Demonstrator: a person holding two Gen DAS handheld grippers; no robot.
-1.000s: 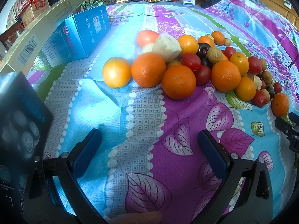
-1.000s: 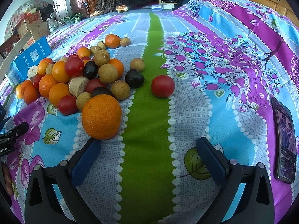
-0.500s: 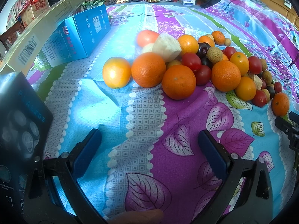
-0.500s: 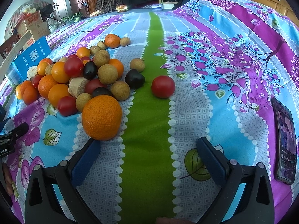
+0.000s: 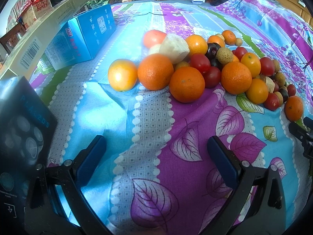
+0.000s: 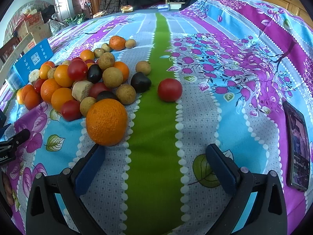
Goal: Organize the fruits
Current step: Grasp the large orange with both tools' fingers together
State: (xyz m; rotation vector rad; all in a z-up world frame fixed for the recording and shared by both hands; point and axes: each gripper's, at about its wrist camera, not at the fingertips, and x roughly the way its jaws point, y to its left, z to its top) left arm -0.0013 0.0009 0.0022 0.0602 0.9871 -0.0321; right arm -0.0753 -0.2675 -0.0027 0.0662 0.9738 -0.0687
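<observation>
A heap of mixed fruit lies on the flowered cloth (image 5: 148,129): oranges (image 5: 186,84), red tomatoes (image 5: 200,62), brown longans (image 5: 224,55), dark plums and a pale cut chunk (image 5: 173,48). My left gripper (image 5: 156,152) is open over bare cloth, short of the heap. My right gripper (image 6: 155,160) is open too, its left finger (image 6: 90,166) just below a big orange (image 6: 106,121). A lone tomato (image 6: 169,89) and a dark plum (image 6: 140,82) sit on the green stripe ahead. The right gripper's tip (image 5: 301,135) shows at the left view's right edge.
A blue carton (image 5: 86,37) and a long cardboard box (image 5: 39,37) stand at the left. A dark box (image 5: 21,129) is close by my left gripper. A phone (image 6: 298,148) lies on the cloth to the right. Boxes and clothes pile up far behind.
The right gripper has crept slightly forward, so the big orange now sits closer to its left finger. The left gripper has stayed put.
</observation>
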